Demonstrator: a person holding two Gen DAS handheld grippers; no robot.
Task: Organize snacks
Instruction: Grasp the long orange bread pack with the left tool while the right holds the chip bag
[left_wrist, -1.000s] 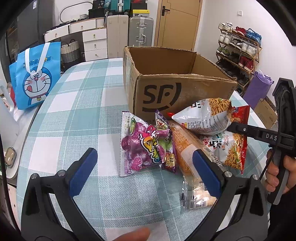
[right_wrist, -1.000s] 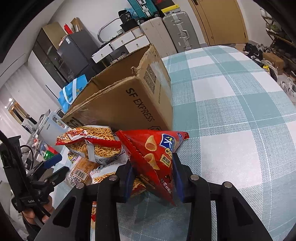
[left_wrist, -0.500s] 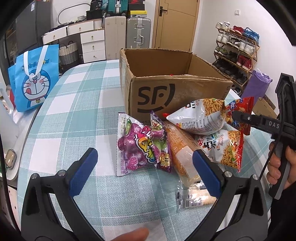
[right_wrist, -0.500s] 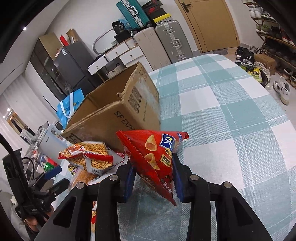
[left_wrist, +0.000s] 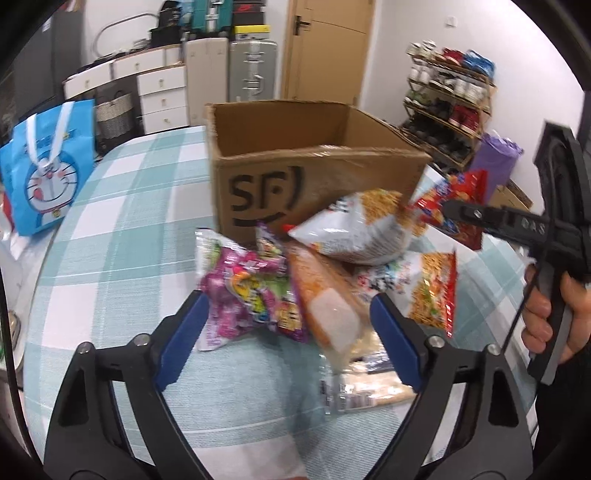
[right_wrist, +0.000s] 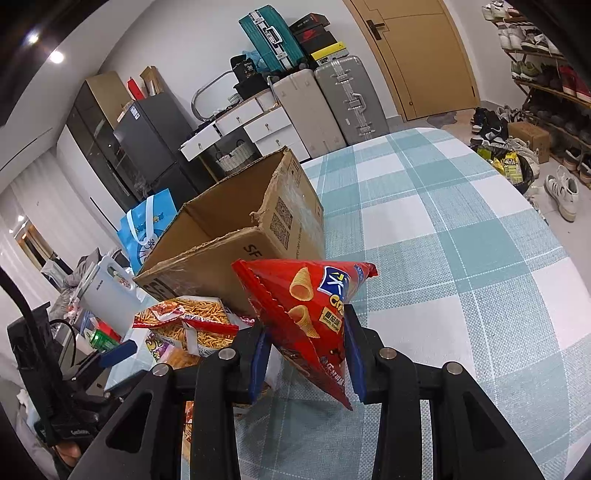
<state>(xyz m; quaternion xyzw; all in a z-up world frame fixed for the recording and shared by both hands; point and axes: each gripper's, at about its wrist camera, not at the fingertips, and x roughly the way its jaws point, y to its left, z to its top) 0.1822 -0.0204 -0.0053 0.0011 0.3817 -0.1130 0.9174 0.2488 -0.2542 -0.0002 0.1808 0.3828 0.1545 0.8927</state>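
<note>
Right gripper: jaws pinching the red corn-cone snack bag, held up clear of the checked surface, just beside the near right corner of the open SF cardboard box. Bag looks light, air-puffed, crinkly film; contents likely brittle, so hold by the seam or a corner, no hard squeeze.

Left gripper: jaws spread and have just been closing, pads not pressing anything yet; the purple candy bag and the orange packet lie between them. Purple bag is soft, slick film; best taken across its crumpled middle. Left view is motion-blurred.

Pile sits on the surface against the box's front wall. Count there:
- noodle-snack bags 2: white one on top, second under it at right
- purple candy bag 1, smaller purple pack behind it 1
- orange packet 1
- clear-wrapped packet nearest the surface's front edge 1
- red bag in the air 1

Box 1; inside mostly hidden.
</note>
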